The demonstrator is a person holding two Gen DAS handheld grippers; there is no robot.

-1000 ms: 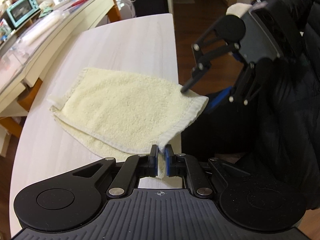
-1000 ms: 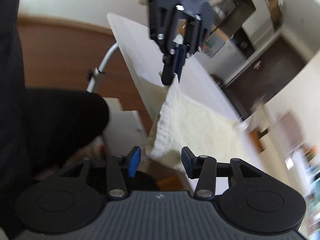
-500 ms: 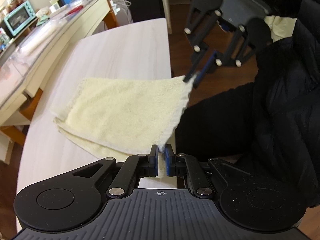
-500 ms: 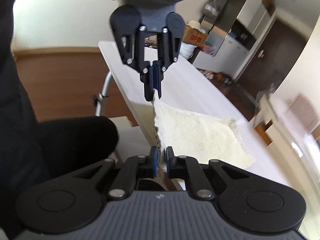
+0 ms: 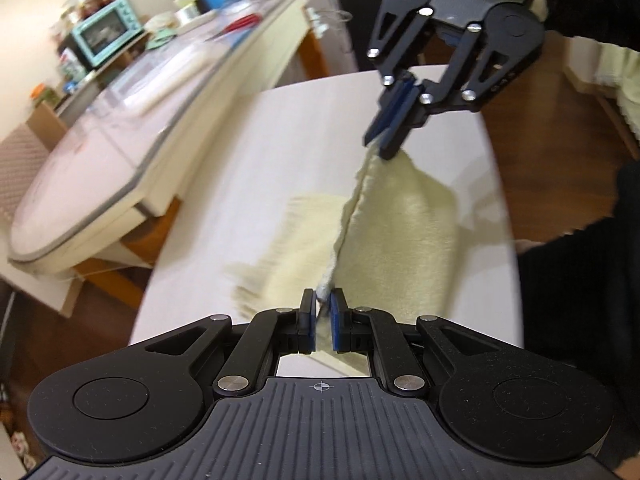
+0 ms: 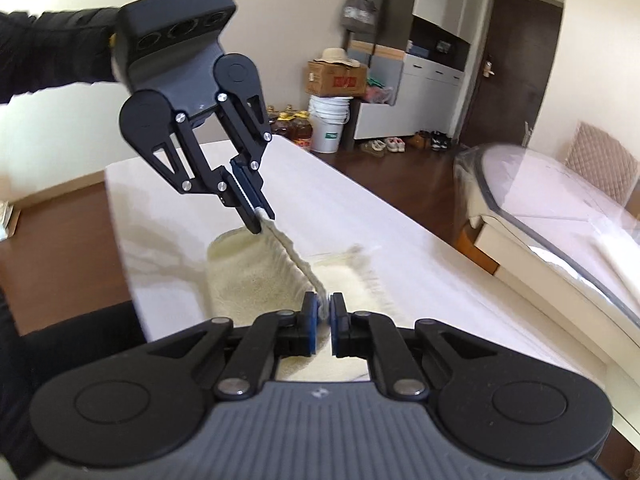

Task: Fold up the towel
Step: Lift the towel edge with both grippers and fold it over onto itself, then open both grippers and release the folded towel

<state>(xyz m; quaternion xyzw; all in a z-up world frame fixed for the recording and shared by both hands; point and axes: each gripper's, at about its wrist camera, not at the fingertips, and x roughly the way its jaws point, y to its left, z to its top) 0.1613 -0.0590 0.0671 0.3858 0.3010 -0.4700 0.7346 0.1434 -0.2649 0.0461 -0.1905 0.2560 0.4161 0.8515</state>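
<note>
A pale yellow towel (image 5: 400, 232) lies partly on the white table (image 5: 280, 160), with one edge lifted and stretched taut. My left gripper (image 5: 323, 304) is shut on one corner of that edge. My right gripper (image 5: 384, 144) is shut on the other corner, farther along the table. In the right wrist view the towel (image 6: 256, 280) hangs folding over itself below the raised edge, with my right gripper (image 6: 323, 304) at the near corner and my left gripper (image 6: 258, 220) at the far one. The rest of the towel lies on the table beneath.
A long counter (image 5: 120, 128) with a teal oven (image 5: 108, 36), a blue jug and clutter runs along the table's left. Wooden floor (image 5: 560, 128) lies to the right. A person's dark sleeve (image 5: 580, 280) is near the table's right edge. Boxes and a white bucket (image 6: 330, 124) stand at the table's far end.
The right gripper closed on the towel's corner. Both grippers lifted the edge and carried it up and over the table, so the towel now drapes and folds over itself.
</note>
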